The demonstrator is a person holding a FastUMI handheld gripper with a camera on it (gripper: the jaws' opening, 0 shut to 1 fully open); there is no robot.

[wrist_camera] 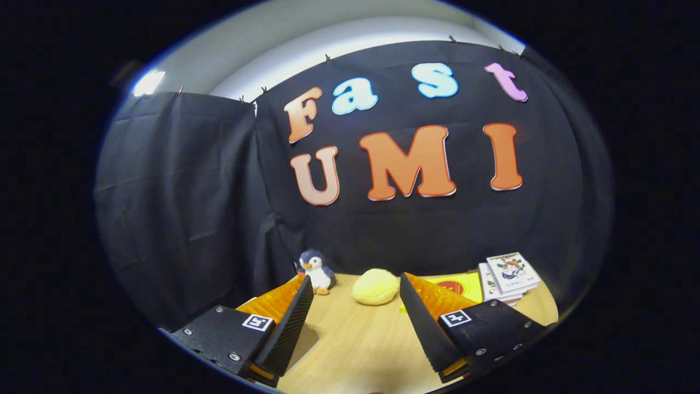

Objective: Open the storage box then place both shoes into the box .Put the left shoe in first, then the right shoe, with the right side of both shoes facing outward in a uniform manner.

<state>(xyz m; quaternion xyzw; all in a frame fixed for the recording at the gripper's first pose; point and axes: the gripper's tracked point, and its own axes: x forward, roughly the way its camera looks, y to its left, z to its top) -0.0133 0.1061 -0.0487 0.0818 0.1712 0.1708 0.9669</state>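
Hand-held gripper (355,306) hangs wide apart above the table (350,350), gripping nothing. Beyond its fingers sit a penguin toy (316,271), a yellow plush (375,287) and stacked booklets (508,276).

Tongs (355,295) spread wide, empty

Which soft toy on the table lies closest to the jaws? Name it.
The yellow plush, a round lump just beyond the open gripper, level with its fingertips. The penguin toy stands farther back, against the black cloth.
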